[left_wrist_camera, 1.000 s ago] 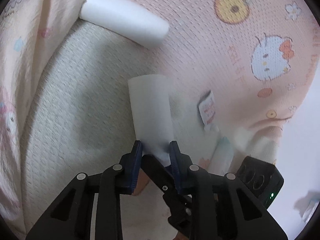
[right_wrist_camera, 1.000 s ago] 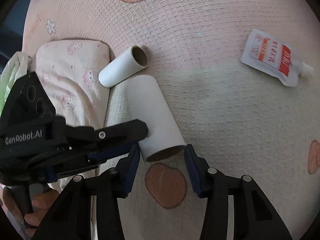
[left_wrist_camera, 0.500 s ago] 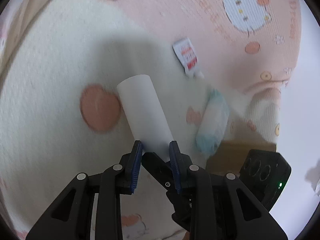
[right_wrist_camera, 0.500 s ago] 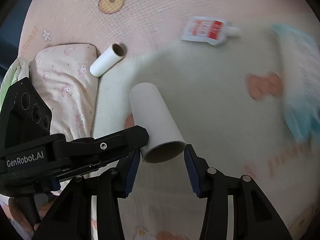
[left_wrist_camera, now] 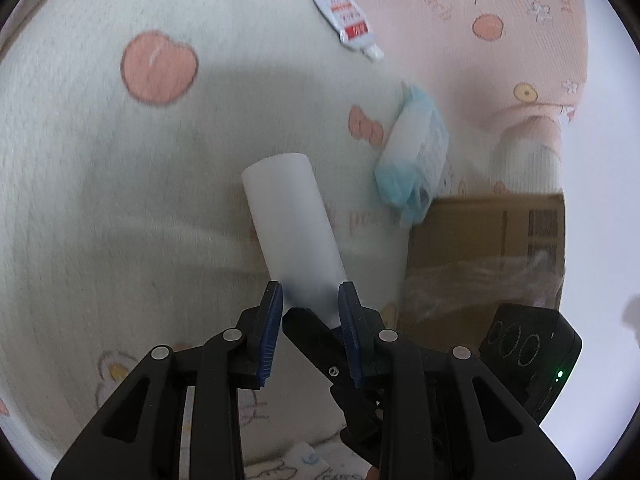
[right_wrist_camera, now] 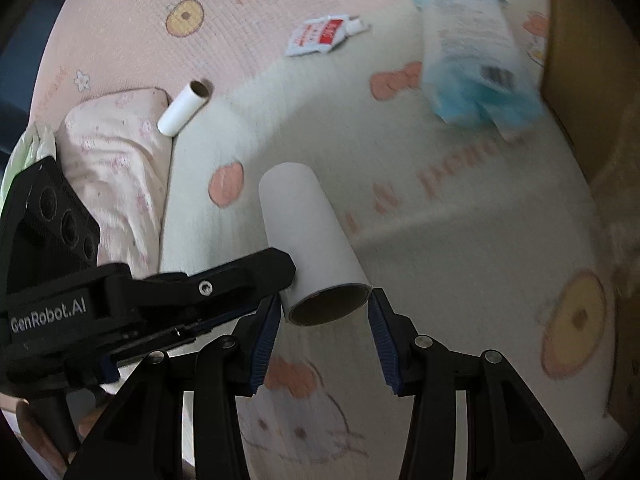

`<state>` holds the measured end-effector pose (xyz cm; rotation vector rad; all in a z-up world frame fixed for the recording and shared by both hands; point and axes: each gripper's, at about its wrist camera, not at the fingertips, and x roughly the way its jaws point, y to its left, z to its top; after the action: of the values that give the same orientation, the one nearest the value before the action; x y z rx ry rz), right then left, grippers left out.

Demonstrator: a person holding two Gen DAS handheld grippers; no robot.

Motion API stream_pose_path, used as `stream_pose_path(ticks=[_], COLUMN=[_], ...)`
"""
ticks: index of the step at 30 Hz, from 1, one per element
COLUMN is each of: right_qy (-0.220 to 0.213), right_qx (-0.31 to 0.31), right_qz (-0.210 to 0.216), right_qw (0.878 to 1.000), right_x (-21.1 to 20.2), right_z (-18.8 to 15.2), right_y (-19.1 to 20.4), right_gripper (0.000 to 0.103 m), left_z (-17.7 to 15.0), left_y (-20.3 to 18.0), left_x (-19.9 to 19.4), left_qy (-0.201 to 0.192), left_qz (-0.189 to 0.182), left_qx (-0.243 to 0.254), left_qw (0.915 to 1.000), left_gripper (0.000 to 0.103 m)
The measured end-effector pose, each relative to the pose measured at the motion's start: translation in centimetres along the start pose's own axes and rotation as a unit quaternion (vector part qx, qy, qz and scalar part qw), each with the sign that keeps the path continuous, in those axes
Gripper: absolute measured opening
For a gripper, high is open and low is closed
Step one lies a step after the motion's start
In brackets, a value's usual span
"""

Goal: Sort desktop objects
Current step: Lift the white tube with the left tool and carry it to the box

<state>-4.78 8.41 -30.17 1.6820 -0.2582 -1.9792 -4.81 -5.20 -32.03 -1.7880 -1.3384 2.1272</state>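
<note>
A white cardboard tube (left_wrist_camera: 294,224) is held above a cream and pink patterned blanket. My left gripper (left_wrist_camera: 310,300) is shut on its near end. It also shows in the right wrist view (right_wrist_camera: 310,240), where my right gripper (right_wrist_camera: 322,308) is shut on its open end, with the left gripper's finger beside it. A smaller white tube (right_wrist_camera: 184,108), a white and red sachet (right_wrist_camera: 324,34) and a blue and white packet (right_wrist_camera: 476,60) lie on the blanket. The sachet (left_wrist_camera: 346,24) and packet (left_wrist_camera: 416,160) also appear in the left wrist view.
A brown cardboard box (left_wrist_camera: 488,248) with clear plastic film stands at the right past the blanket's edge; its wall (right_wrist_camera: 588,80) shows in the right wrist view. A folded pink cloth (right_wrist_camera: 116,152) lies at the left by the small tube.
Both grippers have carried the tube to the right, away from the small tube and toward the packet and the box. The grip on the tube is unchanged.
</note>
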Motion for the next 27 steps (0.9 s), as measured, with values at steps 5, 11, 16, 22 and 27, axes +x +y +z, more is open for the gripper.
stream_pose_path(ticks=[5,11,16,22,27], right_qy=[0.017,0.015,0.009,0.021,0.020], right_qx=[-0.031,-0.057,-0.066,-0.099,-0.108], right_qz=[-0.024,-0.046,-0.039,-0.066,-0.054], right_qw=[0.999,0.997,0.997,0.993,0.992], right_x=[0.0,-0.2,-0.2,0.9,1.4], right_z=[-1.8,-2.0,-1.2,-0.7,-0.5], right_y=[-0.4,0.3,0.5,1.2,1.4], right_gripper=[0.043,0.064,0.065,0.065,0.063], left_z=[-0.9,-0.3,1.3,2.3,2.5], left_y=[0.1,0.2,1.3,2.4,2.1], left_x=[0.8,0.2,0.3,0.3,1.1], left_qy=[0.019,0.010,0.006,-0.011,0.000], left_qz=[0.008,-0.005,-0.006,-0.013,-0.022], left_qx=[0.005,0.001,-0.023,-0.053,-0.046], left_qw=[0.9998,0.9999,0.9997,0.9985,0.9987], left_gripper=[0.031,0.054,0.055,0.055,0.048])
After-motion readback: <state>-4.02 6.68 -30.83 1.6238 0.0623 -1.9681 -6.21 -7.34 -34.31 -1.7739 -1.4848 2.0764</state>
